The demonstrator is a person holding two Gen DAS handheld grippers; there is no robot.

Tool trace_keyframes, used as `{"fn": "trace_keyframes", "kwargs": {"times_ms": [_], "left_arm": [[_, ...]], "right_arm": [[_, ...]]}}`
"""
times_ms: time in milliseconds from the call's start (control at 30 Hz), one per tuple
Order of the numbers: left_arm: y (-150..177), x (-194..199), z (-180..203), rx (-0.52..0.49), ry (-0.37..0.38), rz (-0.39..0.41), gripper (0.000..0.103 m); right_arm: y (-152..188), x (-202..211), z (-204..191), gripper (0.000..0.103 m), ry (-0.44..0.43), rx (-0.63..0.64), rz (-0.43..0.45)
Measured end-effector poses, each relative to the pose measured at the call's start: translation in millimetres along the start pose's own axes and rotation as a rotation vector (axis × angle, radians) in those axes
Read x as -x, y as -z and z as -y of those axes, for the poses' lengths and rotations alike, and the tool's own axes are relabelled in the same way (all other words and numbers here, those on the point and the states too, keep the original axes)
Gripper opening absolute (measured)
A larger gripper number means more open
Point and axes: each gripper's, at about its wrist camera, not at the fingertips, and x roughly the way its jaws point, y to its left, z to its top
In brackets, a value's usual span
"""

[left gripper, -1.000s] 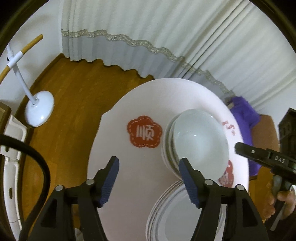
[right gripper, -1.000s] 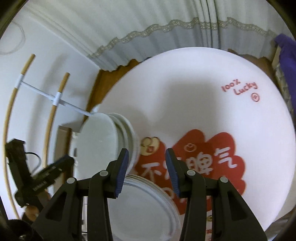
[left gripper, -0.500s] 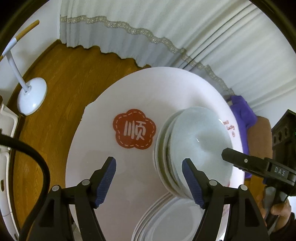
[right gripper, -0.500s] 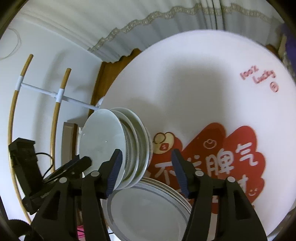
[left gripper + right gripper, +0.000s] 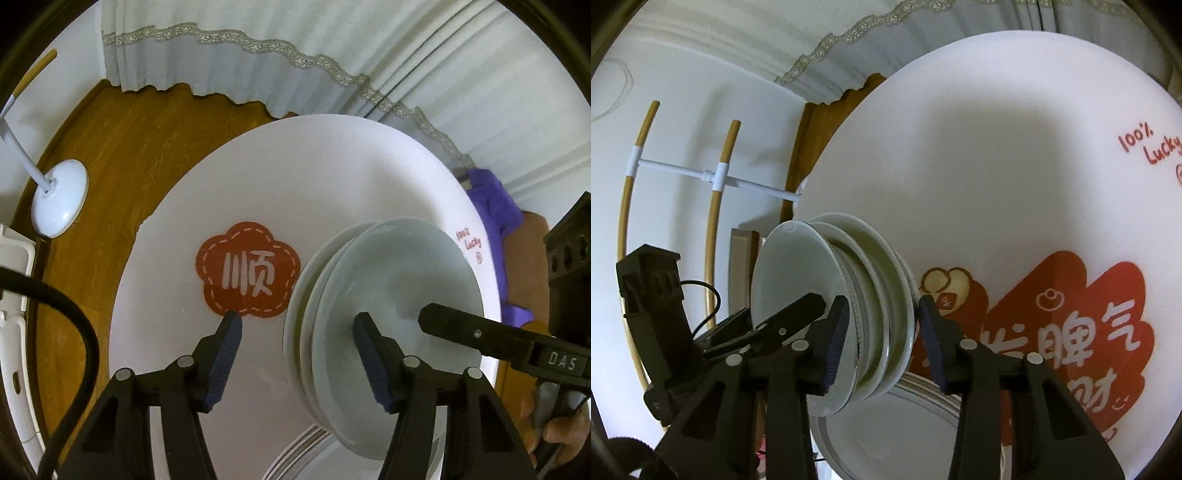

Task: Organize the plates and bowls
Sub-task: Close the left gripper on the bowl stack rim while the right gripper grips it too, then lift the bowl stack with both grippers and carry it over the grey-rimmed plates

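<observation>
Both grippers are brought lower, closer to the bowl stack (image 5: 388,317).
Left gripper (image 5: 297,349) jaws closing over its rim; right gripper (image 5: 882,338) jaws closing around it, unpressed; ringed plates (image 5: 897,428) beside, on round table (image 5: 997,155).

Both wrist cameras look steeply down, sharing the bowl stack (image 5: 391,306)

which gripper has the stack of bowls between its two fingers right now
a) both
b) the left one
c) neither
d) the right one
d: in the right wrist view the right gripper has a finger on each side of the stack of bowls, its jaws closing, while the left gripper has only its right finger over the bowls, with its left finger over the white table.
</observation>
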Motion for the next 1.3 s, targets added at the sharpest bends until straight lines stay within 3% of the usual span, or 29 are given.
{"fn": "trace_keyframes", "kwargs": {"times_ms": [133,200,267,400,467,533,900,1300], "left_arm": [[-4.2,-8.0,10.6,-0.027,0.005,-0.018,0.068],[-4.6,-9.8,15.7,-0.039,0.012,-0.017,0.066],[-6.1,-9.3,21.6,-0.045,0.027,-0.011,0.052],[-8.3,-5.0,20.9,-0.032,0.003,0.004,0.042],[-9.0,0.2,15.3,-0.016,-0.005,0.019,0.028],[-9.7,1.4,14.0,-0.017,0.001,0.012,0.025],[1.2,13.6,28.1,-0.076,-0.038,0.045,0.021],[4.0,33.7,29.0,-0.068,-0.032,0.061,0.021]], "right_arm": [[-1.2,-2.0,5.0,0.032,-0.005,-0.011,-0.005],[-1.6,-3.3,3.9,0.032,-0.002,-0.005,-0.005],[-1.6,-2.9,4.8,0.032,-0.003,-0.002,-0.006],[-1.3,-2.5,3.2,0.03,0.011,0.02,-0.009],[-0.7,-1.6,4.7,0.029,0.009,0.023,-0.011],[-0.7,-1.5,5.0,0.028,0.011,0.027,-0.011],[1.7,0.3,2.8,0.024,0.051,0.051,-0.008],[4.2,10.5,-1.9,0.023,0.04,0.056,0.006]]}}
